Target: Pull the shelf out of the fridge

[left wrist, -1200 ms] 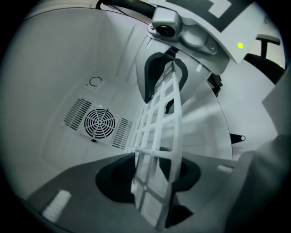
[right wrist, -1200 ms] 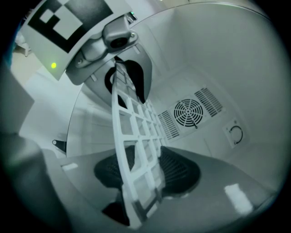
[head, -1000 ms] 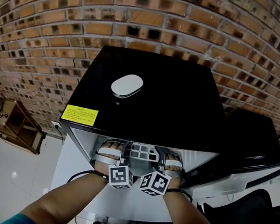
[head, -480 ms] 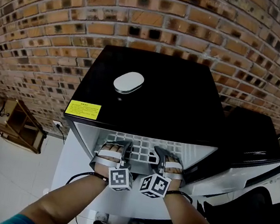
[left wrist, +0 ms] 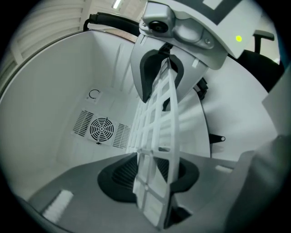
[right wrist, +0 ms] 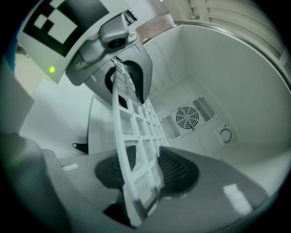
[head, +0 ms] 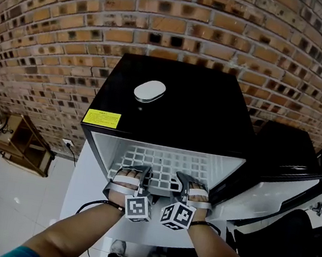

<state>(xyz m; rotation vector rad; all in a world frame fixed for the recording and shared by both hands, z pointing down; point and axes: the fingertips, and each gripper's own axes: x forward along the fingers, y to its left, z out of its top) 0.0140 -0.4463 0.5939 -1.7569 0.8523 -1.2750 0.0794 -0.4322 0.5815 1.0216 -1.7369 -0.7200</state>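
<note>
The white plastic grid shelf (head: 171,161) lies level in the opening of the black compact fridge (head: 182,107). The left claw (left wrist: 152,170) is clamped on the shelf's front edge, its jaws having just closed further. The right claw (right wrist: 145,175) is clamped on the same edge, just beside it.

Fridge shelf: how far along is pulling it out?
Done: the door stands open, and the left gripper and right gripper clamp the front edge of the shelf; the left one's jaws have just been closing on it. In hand: the shelf is partway out. Left: its back sits inside the fridge.
</note>
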